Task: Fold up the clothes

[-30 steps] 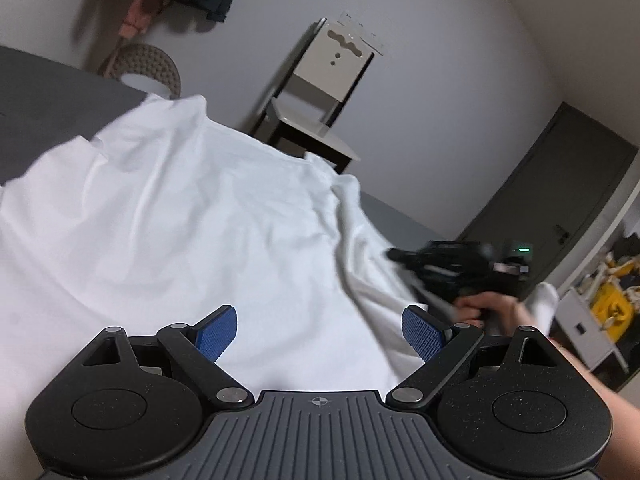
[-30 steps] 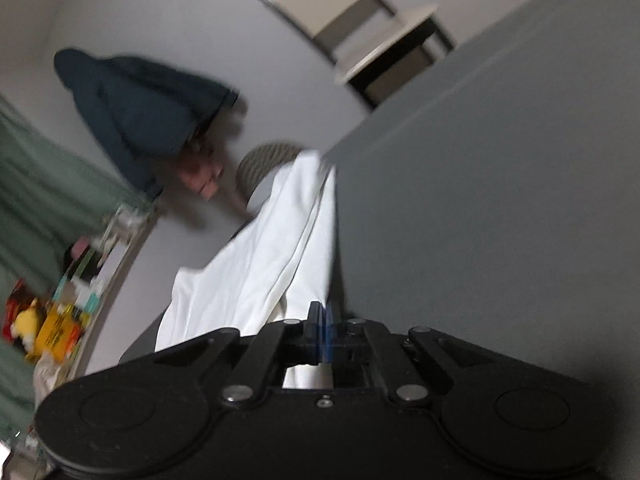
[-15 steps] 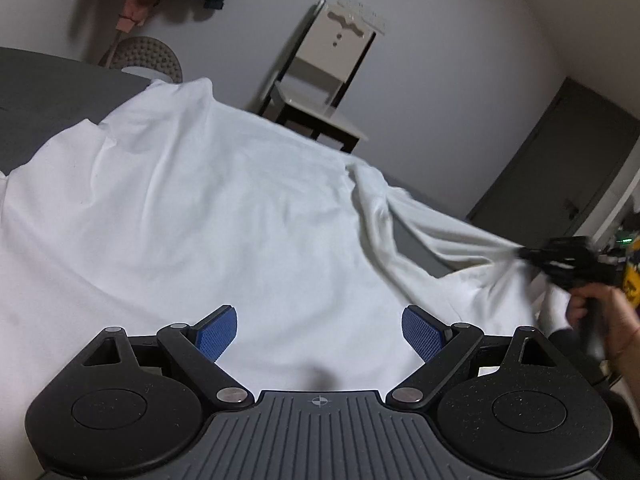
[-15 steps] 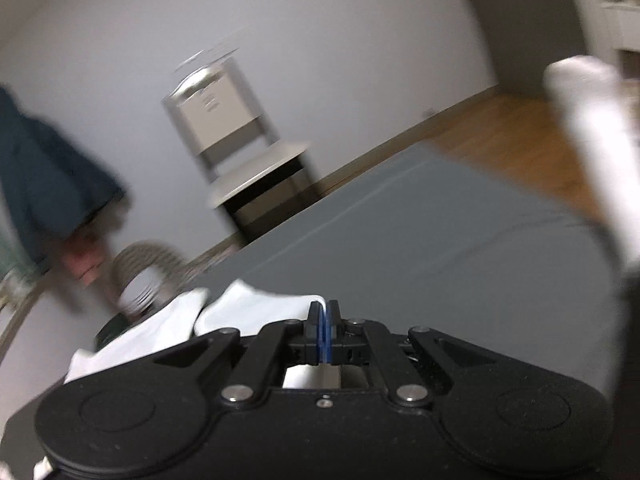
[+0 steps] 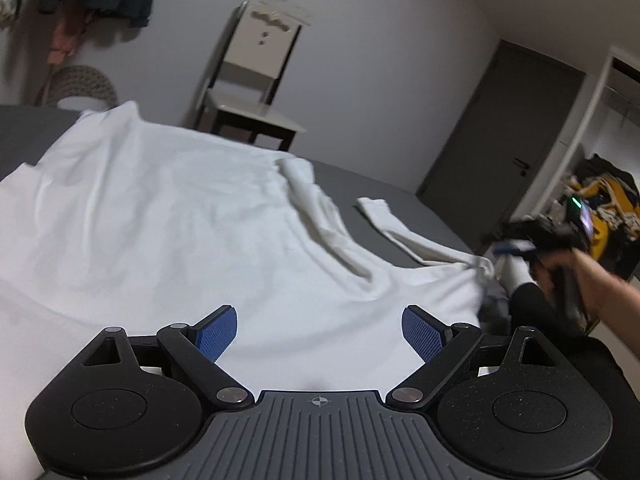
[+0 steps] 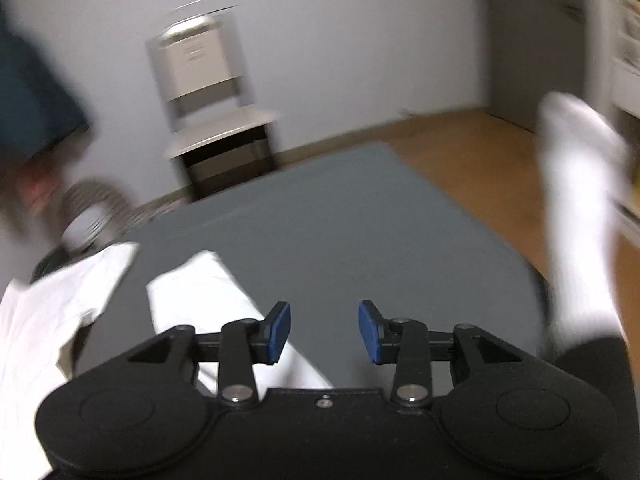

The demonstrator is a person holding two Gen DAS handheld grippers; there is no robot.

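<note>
The white shirt (image 5: 168, 216) lay spread flat over the grey bed (image 6: 360, 240), its long sleeve (image 5: 404, 236) stretched toward the bed's right edge, while the left claw (image 5: 318, 334) and right claw (image 6: 324, 330) both gaped open, holding nothing.

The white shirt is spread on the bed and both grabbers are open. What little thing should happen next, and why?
Probably close the right gripper on the sleeve lying out on the grey bed and bring it in over the white shirt. The sleeve sticks out sideways, and the left gripper hovers open above the body.
</note>
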